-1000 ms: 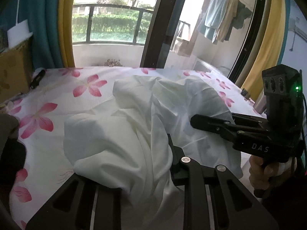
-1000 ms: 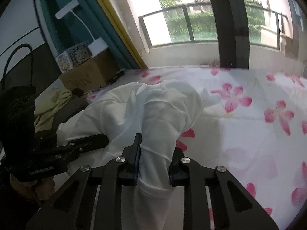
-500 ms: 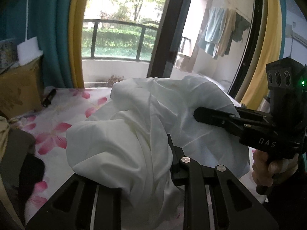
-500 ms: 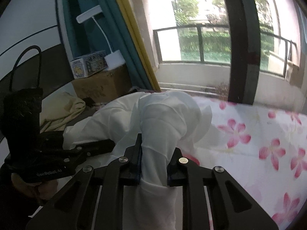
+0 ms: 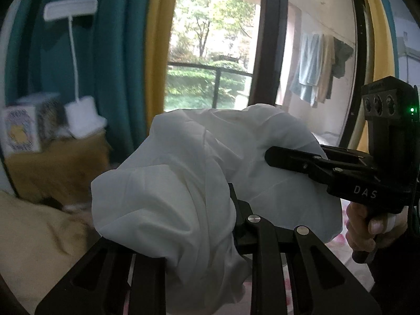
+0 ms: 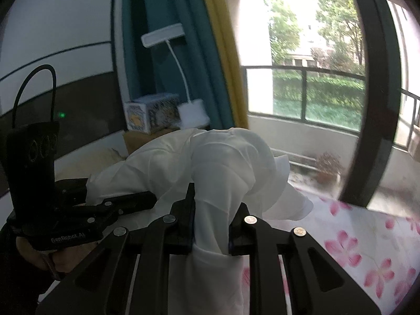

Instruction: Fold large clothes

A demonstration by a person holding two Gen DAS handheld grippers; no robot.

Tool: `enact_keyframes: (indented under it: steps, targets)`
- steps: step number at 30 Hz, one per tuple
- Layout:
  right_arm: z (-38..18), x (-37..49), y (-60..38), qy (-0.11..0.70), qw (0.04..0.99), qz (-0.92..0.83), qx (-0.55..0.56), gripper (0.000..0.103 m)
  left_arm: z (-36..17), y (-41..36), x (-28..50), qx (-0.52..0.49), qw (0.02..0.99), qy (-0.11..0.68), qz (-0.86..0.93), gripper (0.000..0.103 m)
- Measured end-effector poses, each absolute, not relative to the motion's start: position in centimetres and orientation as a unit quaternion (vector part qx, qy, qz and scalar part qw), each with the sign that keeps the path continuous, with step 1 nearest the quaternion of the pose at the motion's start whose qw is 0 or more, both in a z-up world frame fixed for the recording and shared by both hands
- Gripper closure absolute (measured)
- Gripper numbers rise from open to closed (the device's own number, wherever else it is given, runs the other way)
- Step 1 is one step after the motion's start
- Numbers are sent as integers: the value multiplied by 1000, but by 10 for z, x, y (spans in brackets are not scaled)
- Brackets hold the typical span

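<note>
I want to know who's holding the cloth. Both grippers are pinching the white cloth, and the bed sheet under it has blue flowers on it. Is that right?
Not quite: the flowers are pink, not blue. The right wrist view shows the sheet with pink blossoms. The rest holds: the left gripper and the right gripper are both pinching the white cloth.

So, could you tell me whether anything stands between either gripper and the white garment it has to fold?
Nothing visible does. The left gripper and the right gripper are each shut on a bunch of the white garment, so the cloth sits directly between their fingers, above the flowered bedsheet.
</note>
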State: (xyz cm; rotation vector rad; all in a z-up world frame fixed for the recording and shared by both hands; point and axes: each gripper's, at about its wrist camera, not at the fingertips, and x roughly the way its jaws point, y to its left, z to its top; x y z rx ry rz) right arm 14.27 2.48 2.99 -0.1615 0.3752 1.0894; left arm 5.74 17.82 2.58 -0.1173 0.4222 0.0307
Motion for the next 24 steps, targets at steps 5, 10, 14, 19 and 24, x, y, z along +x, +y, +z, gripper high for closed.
enact_keyframes:
  steps: [5, 10, 14, 19, 24]
  targets:
    - [37, 141, 49, 158, 823, 542, -60, 85, 45, 204, 49, -28, 979, 198, 44, 78]
    - [26, 152, 75, 174, 811, 558, -38, 85, 32, 228, 59, -22, 974, 220, 57, 78]
    - [-4, 168, 90, 212, 810, 545, -42, 85, 1, 244, 84, -47, 961, 268, 47, 76]
    - [-52, 196, 95, 278, 813, 507, -68, 85, -52, 259, 120, -107, 930, 350, 21, 69]
    - [-82, 220, 79, 335, 824, 451, -73, 83, -73, 258, 131, -104, 918, 382, 24, 69]
